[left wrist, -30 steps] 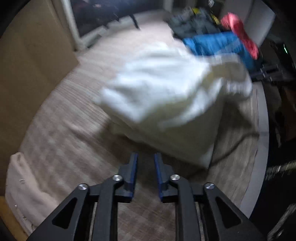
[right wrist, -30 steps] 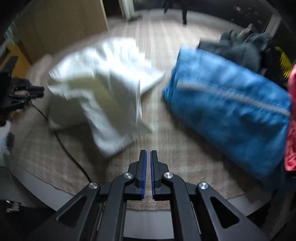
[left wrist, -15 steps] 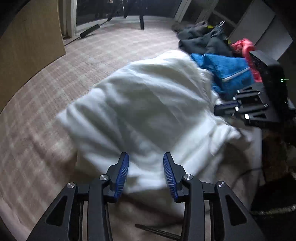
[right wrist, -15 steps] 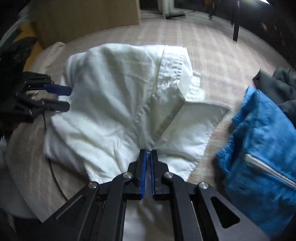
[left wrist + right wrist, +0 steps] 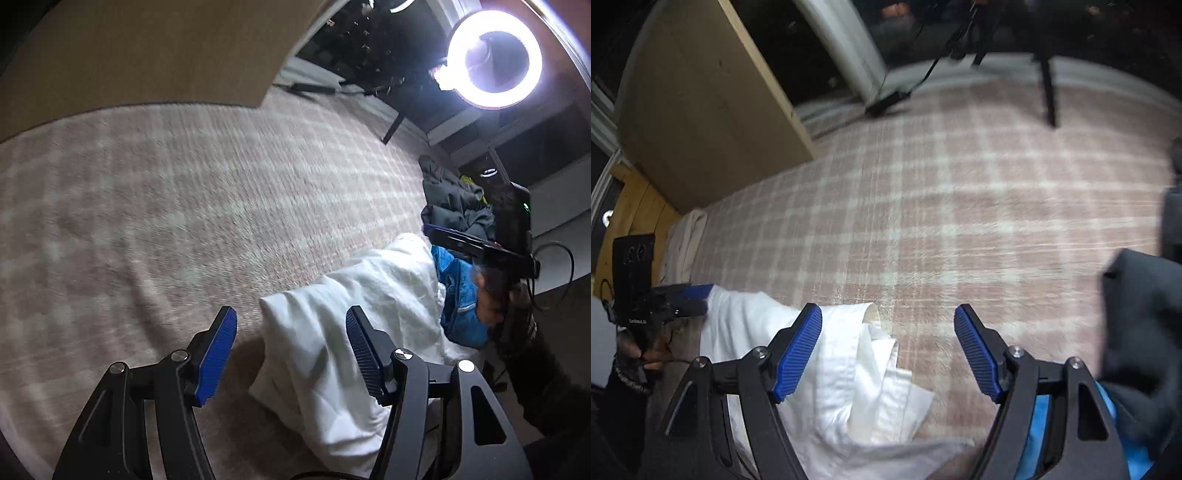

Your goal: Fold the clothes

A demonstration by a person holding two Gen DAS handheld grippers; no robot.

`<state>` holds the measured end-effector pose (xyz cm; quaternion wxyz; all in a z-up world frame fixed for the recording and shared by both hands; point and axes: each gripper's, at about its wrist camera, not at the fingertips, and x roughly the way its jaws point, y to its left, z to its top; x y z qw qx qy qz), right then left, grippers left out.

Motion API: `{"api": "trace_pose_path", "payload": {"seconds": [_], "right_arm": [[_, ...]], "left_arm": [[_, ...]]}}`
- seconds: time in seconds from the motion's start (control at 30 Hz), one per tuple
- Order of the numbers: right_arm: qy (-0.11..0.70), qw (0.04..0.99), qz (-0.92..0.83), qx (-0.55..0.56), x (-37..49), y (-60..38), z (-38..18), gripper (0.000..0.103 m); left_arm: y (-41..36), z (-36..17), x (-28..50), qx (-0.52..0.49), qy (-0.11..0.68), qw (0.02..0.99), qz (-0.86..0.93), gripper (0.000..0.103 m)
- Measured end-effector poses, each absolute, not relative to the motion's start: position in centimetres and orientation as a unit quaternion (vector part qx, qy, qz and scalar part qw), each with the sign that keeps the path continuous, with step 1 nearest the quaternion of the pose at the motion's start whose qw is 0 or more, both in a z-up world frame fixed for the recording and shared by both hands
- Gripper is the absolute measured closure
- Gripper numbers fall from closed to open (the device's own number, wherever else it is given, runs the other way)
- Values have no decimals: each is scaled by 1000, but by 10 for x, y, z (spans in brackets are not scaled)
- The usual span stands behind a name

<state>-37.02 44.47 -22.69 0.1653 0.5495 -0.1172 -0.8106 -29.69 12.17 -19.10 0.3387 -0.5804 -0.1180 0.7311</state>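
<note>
Left wrist view first: your left gripper (image 5: 291, 332) hangs over the pink checked blanket (image 5: 192, 206). Its blue pads (image 5: 218, 354) are apart and opening wider. A corner of the white shirt (image 5: 332, 325) lies below the gap, but the pads do not press on it. To the right of the shirt sits a blue garment (image 5: 458, 295), and past that a dark pile of clothes (image 5: 450, 199). Far right, your hand (image 5: 495, 295) holds the other tool. A bright ring light (image 5: 495, 62) shines up top.

Right wrist view: far left, your other hand (image 5: 646, 350) holds its tool next to a wooden board (image 5: 701, 110). The white shirt (image 5: 849, 376) lies crumpled on the blanket (image 5: 960, 206), partly under the left pad. Your right gripper (image 5: 888, 350) is apart and opening too, with nothing pinched. A dark garment (image 5: 1137, 317) lies at the right edge.
</note>
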Motion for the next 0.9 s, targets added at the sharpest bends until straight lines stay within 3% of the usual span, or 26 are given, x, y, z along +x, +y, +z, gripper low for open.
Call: {"api": "trace_pose_path", "payload": {"seconds": [0.03, 0.07, 0.1, 0.13, 0.17, 0.2, 0.27, 0.4, 0.53, 0.57, 0.67, 0.77, 0.87, 0.9], "right_arm": [[-119, 175, -804, 556, -373, 443, -235, 30], [-125, 185, -796, 563, -374, 441, -241, 30], [-136, 195, -788, 568, -375, 440, -248, 41], [-153, 207, -779, 571, -377, 439, -254, 71], [-173, 219, -769, 576, -377, 438, -259, 87], [-189, 228, -763, 575, -373, 436, -260, 96], [-189, 225, -786, 544, -359, 434, -246, 99], [-151, 162, -827, 517, -346, 430, -240, 99], [-111, 136, -829, 530, -348, 416, -231, 90], [-95, 121, -849, 506, -342, 416, -216, 89], [-47, 153, -874, 459, -332, 401, -185, 88], [-57, 239, -828, 504, -346, 372, -201, 88], [-20, 208, -809, 550, -364, 359, -240, 88], [-11, 190, -808, 558, -370, 359, -251, 99]], "left_arm": [[125, -193, -296, -579, -122, 342, 730, 50], [127, -194, -295, -578, -125, 344, 729, 64], [128, -193, -294, -574, -127, 345, 732, 69], [128, -192, -292, -570, -127, 343, 736, 74], [127, -190, -289, -564, -121, 333, 746, 88], [126, -186, -286, -558, -118, 322, 756, 89], [123, -177, -273, -539, -122, 306, 775, 92], [133, -183, -251, -511, -53, 248, 821, 96], [129, -178, -255, -516, -37, 211, 829, 88], [128, -168, -253, -507, -30, 203, 837, 92], [134, -138, -245, -472, -29, 230, 850, 92], [156, -134, -249, -475, -54, 292, 828, 84], [177, -164, -259, -503, 0, 261, 824, 81], [177, -178, -261, -516, 22, 241, 821, 82]]}}
